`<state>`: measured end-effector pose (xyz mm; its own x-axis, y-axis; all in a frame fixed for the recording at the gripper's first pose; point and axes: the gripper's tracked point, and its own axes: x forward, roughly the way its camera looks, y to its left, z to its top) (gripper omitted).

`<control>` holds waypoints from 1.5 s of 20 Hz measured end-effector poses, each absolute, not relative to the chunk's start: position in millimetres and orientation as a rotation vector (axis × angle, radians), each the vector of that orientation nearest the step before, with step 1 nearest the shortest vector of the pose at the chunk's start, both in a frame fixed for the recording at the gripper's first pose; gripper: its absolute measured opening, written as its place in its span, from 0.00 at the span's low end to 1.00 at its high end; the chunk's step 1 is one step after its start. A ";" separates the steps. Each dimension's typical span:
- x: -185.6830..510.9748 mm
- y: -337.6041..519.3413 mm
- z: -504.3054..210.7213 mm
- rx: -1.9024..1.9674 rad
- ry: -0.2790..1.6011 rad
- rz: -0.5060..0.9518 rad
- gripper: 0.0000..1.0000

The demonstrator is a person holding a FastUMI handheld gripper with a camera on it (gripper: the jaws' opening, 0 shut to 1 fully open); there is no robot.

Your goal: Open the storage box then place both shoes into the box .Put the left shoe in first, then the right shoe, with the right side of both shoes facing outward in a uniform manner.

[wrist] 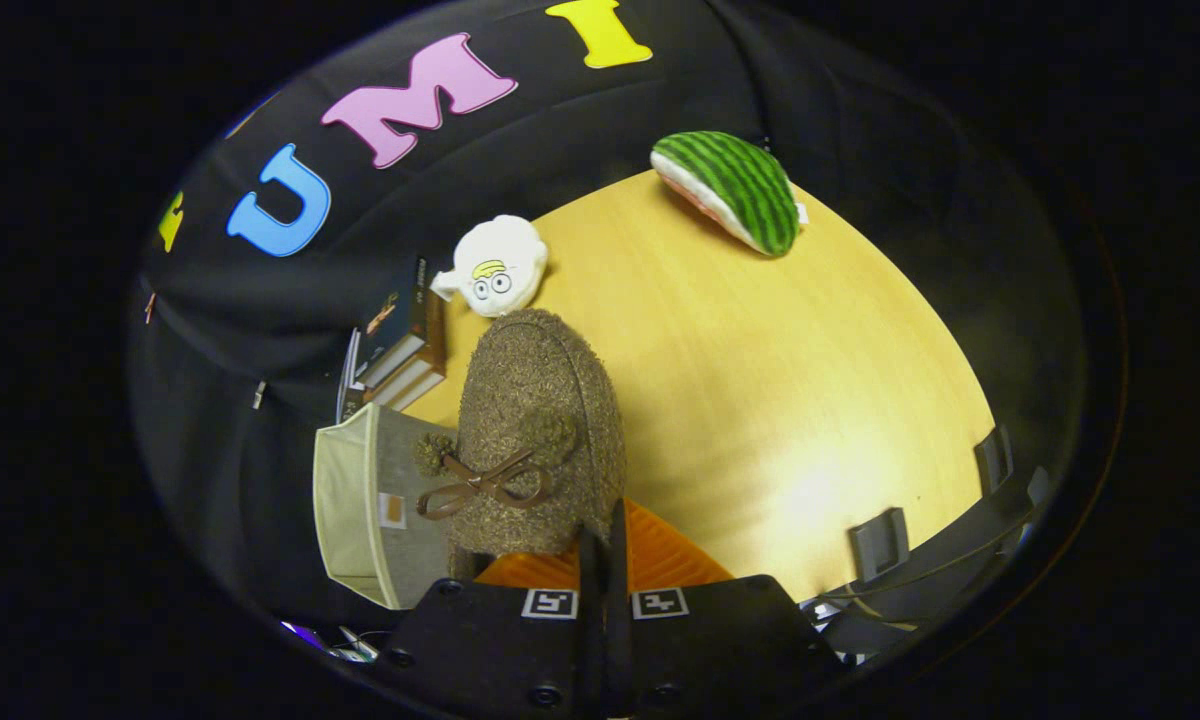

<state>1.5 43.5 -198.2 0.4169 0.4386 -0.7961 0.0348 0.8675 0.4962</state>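
Observation:
A brown fuzzy shoe point(535, 430) with a bow and two pompoms hangs just ahead of my fingers, lifted above the wooden table point(760, 400). My gripper point(605, 560) is shut on the shoe's near rim, fingers almost touching. The fabric storage box point(360, 510), cream and grey with a small label, stands just left of the shoe at the table's edge. I cannot tell whether its lid is open.
A stack of books point(400, 350) lies beyond the box. A white plush toy point(495, 265) sits past the shoe's tip, and a watermelon-slice plush point(730, 190) lies at the far side. Dark clamp-like parts point(880, 545) stand at the table's near right edge.

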 end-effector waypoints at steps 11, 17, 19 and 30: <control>-20.3 209.4 -129.4 0.566 1.052 0.415 0.05; -27.1 265.8 -145.0 0.562 1.100 0.416 0.05; -29.9 277.8 -153.2 0.547 1.118 0.419 0.05; -47.4 304.1 -164.8 0.547 1.180 0.478 0.27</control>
